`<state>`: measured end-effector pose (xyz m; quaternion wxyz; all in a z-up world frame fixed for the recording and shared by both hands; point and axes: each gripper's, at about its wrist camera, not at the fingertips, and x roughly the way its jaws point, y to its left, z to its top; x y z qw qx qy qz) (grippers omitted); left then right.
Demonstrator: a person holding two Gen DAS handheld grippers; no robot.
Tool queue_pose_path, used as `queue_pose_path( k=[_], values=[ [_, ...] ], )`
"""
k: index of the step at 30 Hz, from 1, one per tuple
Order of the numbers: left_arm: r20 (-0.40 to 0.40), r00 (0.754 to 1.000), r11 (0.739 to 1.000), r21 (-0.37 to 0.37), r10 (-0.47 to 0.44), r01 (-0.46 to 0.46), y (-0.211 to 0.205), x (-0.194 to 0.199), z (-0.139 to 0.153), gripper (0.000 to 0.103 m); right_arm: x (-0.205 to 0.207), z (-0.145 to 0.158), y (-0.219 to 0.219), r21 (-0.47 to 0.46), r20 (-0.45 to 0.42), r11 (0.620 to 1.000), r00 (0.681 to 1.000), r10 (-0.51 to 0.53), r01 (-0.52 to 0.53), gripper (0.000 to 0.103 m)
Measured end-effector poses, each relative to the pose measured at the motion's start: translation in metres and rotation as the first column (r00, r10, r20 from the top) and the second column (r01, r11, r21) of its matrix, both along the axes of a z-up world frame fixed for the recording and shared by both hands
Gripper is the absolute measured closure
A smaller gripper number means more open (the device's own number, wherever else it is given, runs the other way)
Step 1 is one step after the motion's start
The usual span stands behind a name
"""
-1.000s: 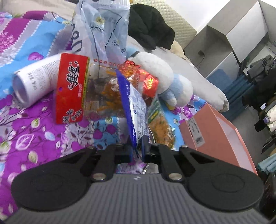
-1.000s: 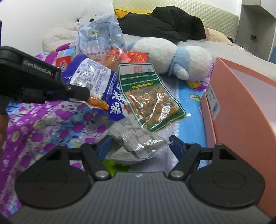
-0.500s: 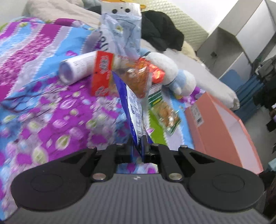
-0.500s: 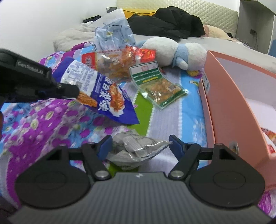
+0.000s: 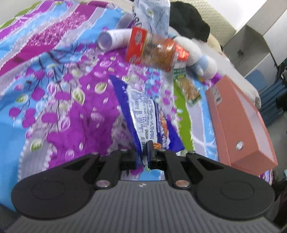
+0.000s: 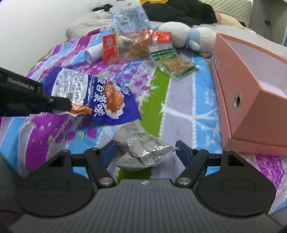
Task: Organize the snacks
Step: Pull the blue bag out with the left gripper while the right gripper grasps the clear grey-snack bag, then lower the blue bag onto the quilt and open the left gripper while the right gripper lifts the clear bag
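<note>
My left gripper [image 5: 142, 154] is shut on the edge of a blue snack bag [image 5: 148, 116] and holds it above the bed; the bag also shows in the right wrist view [image 6: 100, 96], pinched by the left gripper [image 6: 69, 104]. My right gripper [image 6: 146, 149] stands open around a crumpled silver packet [image 6: 141, 152]; whether it grips it I cannot tell. A red-ended snack bag [image 6: 132, 45], a green snack pack [image 6: 172, 61] and a pale blue bag [image 6: 131, 19] lie farther back. An open pink box [image 6: 251, 100] sits at the right.
A patterned purple and blue bedspread [image 6: 179, 107] covers the bed. A white tube [image 6: 93, 52] lies beside the red-ended bag. A white and blue plush toy [image 6: 190, 35] and black clothing [image 6: 179, 9] lie at the back. Shelving [image 5: 260, 35] stands beyond the bed.
Both grippers have pulled back and risen from the snack pile. The left gripper has carried the blue bag with it. The silver packet has stayed between the right fingers.
</note>
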<state>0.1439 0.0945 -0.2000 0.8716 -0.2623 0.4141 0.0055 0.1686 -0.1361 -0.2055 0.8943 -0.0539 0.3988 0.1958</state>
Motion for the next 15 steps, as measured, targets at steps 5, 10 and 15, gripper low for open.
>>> queue_pose_path(
  k=[5, 10, 15],
  values=[
    [-0.042, 0.999, 1.0, 0.02, -0.022, 0.023, -0.002, -0.006, -0.004, 0.087, -0.004, -0.008, -0.003, 0.003, -0.035, 1.0, 0.999, 0.013, -0.013, 0.028],
    [-0.092, 0.995, 0.995, 0.086, -0.046, 0.054, -0.003, -0.011, -0.005, 0.026, -0.002, -0.008, -0.005, 0.015, -0.044, 1.0, 0.999, 0.025, -0.024, 0.027],
    [-0.118, 0.988, 0.986, 0.118, -0.104, 0.118, 0.0, -0.015, -0.003, 0.014, -0.004, -0.005, -0.006, -0.001, -0.01, 0.999, 0.998, 0.055, -0.055, 0.026]
  ],
)
